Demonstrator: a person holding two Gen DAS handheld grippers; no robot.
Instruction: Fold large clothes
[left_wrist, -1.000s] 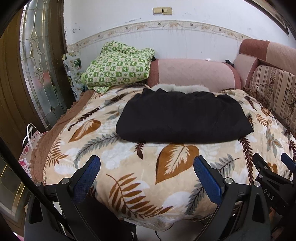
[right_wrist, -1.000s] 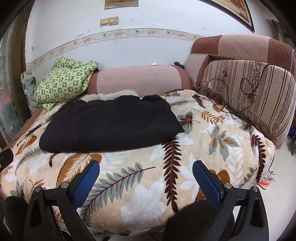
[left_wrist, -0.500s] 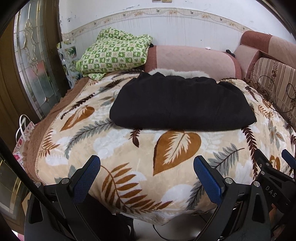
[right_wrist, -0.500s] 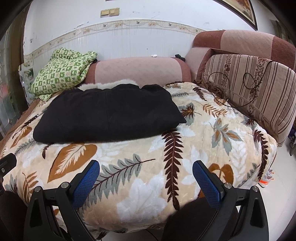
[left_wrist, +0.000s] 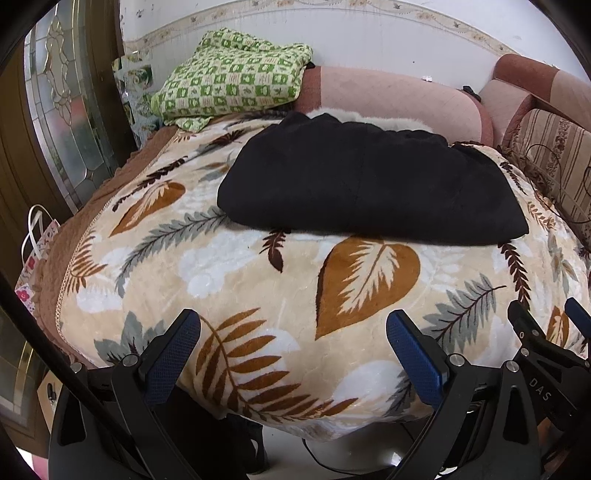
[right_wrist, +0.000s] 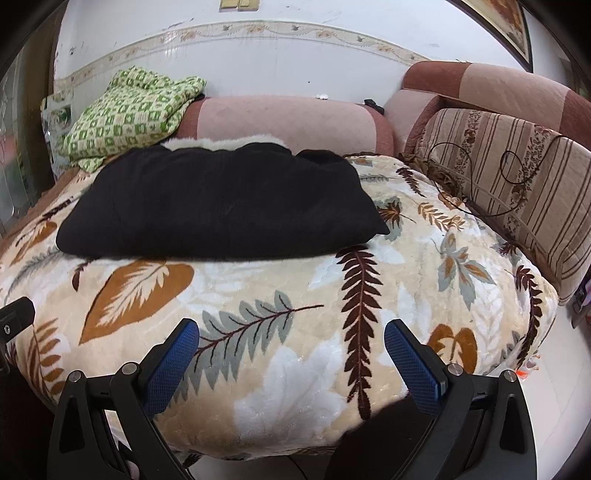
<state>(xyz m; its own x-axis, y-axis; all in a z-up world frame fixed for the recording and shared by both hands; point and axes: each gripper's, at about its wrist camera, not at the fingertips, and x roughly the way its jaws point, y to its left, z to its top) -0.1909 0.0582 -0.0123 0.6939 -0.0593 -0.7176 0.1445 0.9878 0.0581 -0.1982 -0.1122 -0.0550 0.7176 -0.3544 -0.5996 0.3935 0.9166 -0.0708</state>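
Folded garment lies on blanket, far half, w/ bolster behind it. Quilt at far left, atop bolster end. Striped cushion along right edge.

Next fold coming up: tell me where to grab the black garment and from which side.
Take the black garment by its two near corners, coming from the front edge of the bed. It lies flat, long side across, its near hem facing both open claws, left and right.
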